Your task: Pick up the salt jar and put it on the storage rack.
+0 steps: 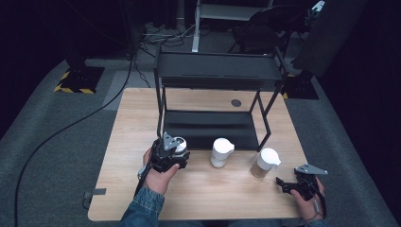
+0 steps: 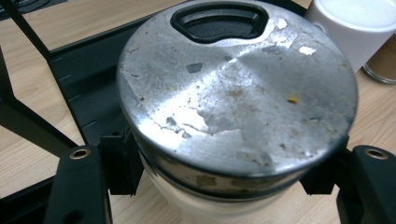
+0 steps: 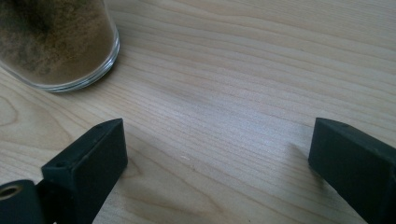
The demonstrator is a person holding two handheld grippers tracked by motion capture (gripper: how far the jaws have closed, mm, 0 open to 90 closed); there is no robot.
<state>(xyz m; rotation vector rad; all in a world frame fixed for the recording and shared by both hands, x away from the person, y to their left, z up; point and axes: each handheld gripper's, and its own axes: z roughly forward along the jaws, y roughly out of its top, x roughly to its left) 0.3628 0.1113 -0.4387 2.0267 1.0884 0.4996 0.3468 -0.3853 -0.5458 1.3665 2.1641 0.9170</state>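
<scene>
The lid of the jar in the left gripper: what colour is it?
Worn silver lid with a black pour flap, clearest in the left gripper view.

A black two-tier rack stands on the wooden bench; a white jar and a brown-filled jar sit before it.

Dim surroundings, bright table, soft close-ups

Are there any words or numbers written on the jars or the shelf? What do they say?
None: no words or numbers can be read here.
The jar that the left gripper is shut on has a worn metal lid with bare patches, no print.
The white jar is plain.
The brown-powder jar shows no label.
The black shelf and the table carry no writing.
</scene>
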